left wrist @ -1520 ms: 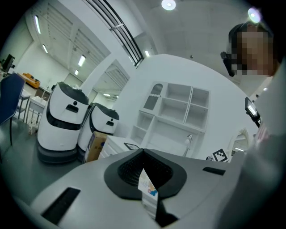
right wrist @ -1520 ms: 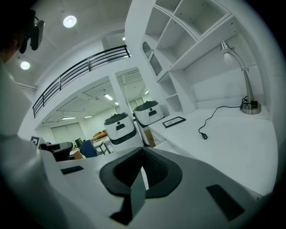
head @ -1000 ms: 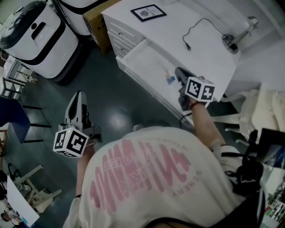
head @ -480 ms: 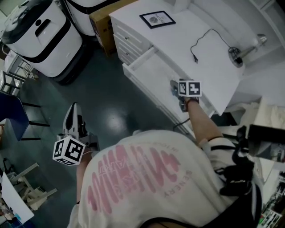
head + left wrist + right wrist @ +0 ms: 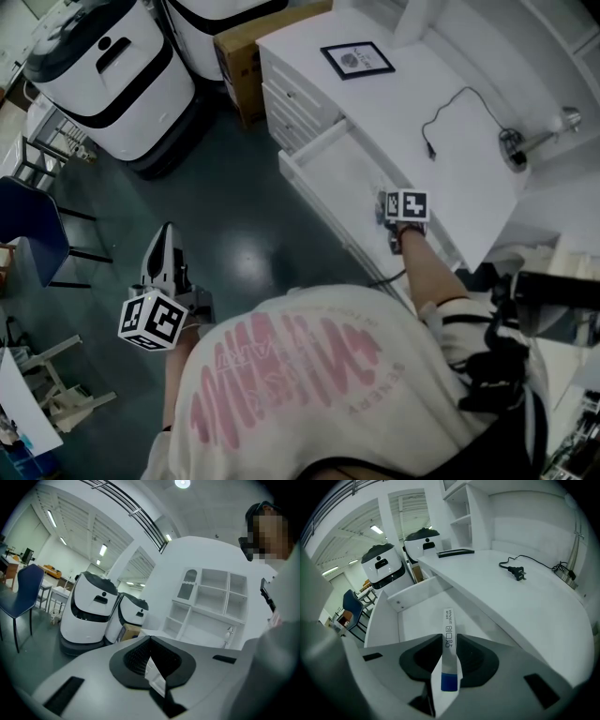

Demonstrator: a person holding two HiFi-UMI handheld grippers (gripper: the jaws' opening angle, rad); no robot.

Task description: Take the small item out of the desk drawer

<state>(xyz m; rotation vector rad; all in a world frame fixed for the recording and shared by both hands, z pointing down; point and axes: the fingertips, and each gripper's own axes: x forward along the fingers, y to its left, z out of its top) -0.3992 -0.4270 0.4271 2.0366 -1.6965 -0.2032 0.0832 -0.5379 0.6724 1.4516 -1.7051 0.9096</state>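
right hand-held gripper (image 5: 449, 639) over drawer (image 5: 412, 593), jaws just closing on white strip (image 5: 448, 618)

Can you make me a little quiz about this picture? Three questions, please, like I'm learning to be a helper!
1. True or false: the desk drawer is pulled open.
2. Pick one. What stands between the jaws of the right gripper?
A. a slim white packet with a blue end
B. a spoon
C. a red ball
3. What colour is the cable lying on the desk top?

Key
1. True.
2. A. The jaws have just been closing and now press on the packet.
3. Black.
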